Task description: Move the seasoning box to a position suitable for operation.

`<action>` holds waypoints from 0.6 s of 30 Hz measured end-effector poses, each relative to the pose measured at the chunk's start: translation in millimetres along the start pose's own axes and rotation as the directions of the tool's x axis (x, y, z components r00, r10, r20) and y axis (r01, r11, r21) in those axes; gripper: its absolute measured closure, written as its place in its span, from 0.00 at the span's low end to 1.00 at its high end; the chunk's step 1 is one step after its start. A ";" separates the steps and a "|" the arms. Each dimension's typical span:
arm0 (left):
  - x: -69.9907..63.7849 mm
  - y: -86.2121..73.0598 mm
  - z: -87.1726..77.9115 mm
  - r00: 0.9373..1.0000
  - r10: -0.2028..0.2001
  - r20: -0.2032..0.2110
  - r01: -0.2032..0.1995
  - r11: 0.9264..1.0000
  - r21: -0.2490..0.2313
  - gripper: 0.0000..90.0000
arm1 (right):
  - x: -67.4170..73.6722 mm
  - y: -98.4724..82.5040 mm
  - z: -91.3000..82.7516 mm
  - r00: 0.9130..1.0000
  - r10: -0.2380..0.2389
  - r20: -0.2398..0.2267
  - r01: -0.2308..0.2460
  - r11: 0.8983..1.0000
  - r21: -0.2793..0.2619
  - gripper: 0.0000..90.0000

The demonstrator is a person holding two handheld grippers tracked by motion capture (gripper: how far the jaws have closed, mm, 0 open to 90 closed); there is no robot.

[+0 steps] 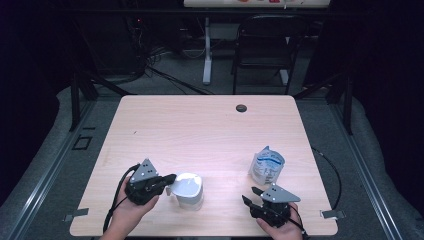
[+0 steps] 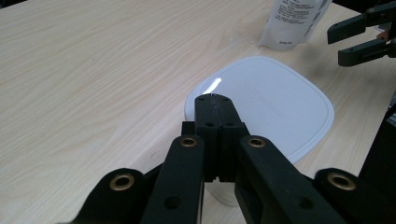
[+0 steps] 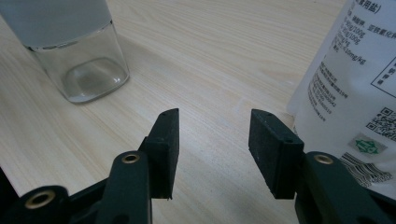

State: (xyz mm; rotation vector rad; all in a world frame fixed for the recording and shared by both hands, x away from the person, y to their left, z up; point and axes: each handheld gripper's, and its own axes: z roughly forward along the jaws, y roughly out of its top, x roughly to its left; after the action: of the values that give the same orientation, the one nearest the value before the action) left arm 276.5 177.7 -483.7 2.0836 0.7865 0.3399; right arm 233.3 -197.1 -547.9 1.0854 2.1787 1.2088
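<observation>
Left gripper: jaws pinched on white lid | right gripper: jaws apart, holding nothing | jar closed, pouch untouched

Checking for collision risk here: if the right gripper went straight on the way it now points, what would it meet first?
Probably nothing soon: the right gripper, jaws open and empty, points at bare table between the lidded clear jar and the white printed pouch. The pouch stands closest to that line; depth is unclear.
</observation>
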 end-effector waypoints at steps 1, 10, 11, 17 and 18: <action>0.0 0.0 0.0 1.000 0.000 0.000 0.000 1.000 0.000 1.00 | 0.2 0.0 0.1 1.000 0.001 -0.001 -0.001 1.000 -0.001 0.60; 1.1 -0.4 -0.8 1.000 -0.010 -0.001 0.010 1.000 0.001 1.00 | 9.2 16.8 -7.8 1.000 -0.014 0.000 0.014 1.000 -0.012 0.68; 1.5 -0.4 -1.0 1.000 -0.011 0.001 0.011 1.000 0.003 1.00 | 10.7 21.3 -9.7 1.000 -0.023 -0.005 0.023 1.000 -0.013 0.70; 1.3 -1.1 -0.6 1.000 -0.014 0.000 0.014 1.000 -0.007 1.00 | 18.3 39.4 -10.9 0.998 -0.058 -0.038 0.058 0.998 -0.005 0.81; 1.3 -1.1 -0.6 1.000 -0.014 0.000 0.014 1.000 -0.007 1.00 | 19.0 41.4 -9.3 0.998 -0.054 -0.044 0.054 0.999 -0.008 0.81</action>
State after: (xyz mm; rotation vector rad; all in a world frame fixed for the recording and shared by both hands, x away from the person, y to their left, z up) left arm 276.7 179.4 -484.3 2.0703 0.7987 0.3347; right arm 233.4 -173.6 -507.7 0.9992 2.2203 1.2264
